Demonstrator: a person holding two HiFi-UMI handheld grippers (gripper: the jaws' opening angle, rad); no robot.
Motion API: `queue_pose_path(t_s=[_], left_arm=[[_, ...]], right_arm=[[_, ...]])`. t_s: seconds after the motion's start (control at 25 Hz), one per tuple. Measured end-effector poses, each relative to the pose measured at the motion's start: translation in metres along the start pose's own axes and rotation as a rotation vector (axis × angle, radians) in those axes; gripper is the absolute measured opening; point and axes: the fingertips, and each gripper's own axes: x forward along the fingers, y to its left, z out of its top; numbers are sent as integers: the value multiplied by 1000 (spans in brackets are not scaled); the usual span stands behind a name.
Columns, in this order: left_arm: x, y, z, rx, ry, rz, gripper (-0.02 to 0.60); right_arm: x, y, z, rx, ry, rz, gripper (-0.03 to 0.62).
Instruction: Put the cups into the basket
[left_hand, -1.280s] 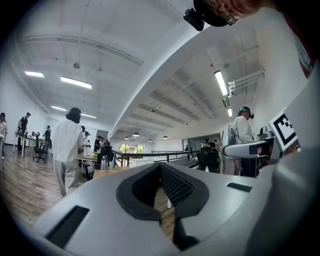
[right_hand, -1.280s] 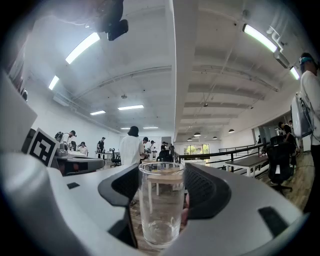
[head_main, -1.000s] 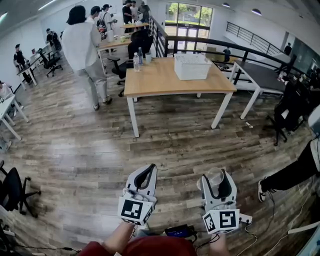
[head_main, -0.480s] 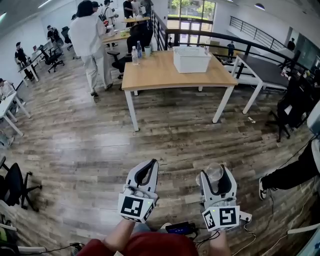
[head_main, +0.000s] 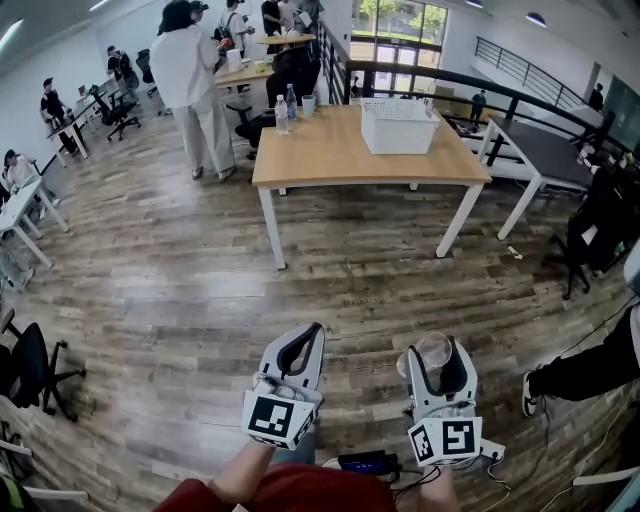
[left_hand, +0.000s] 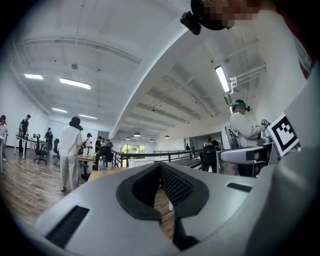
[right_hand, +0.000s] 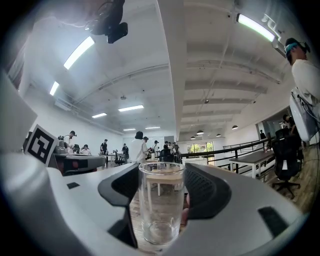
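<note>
My right gripper (head_main: 437, 350) is shut on a clear, empty glass cup (head_main: 431, 346), held upright low over the wooden floor; in the right gripper view the cup (right_hand: 161, 205) stands between the black pads (right_hand: 207, 190). Beside it, my left gripper (head_main: 313, 332) is shut with nothing in it, and its pads meet at the tips (left_hand: 161, 167). The white basket (head_main: 398, 127) stands far ahead on a wooden table (head_main: 330, 155), toward the table's back right. Both grippers are several steps away from the table.
A water bottle (head_main: 290, 101) and a small cup (head_main: 310, 102) stand at the table's back left. A person in white (head_main: 198, 75) stands left of the table. A black chair (head_main: 30, 372) is at the left, a dark table (head_main: 545, 150) and a person's leg (head_main: 585, 365) at the right.
The view has shifted a little, so the table and basket sit slightly farther right. The person in white has stepped farther back. Both grippers keep their pose, the cup still held.
</note>
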Motion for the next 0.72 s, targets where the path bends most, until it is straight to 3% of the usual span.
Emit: queue_pose_path(t_s=[0.72], left_arm=[[83,142,-7,-47,5,-6,6]], right_arm=[[162,31,4,-29,14,-11,278]])
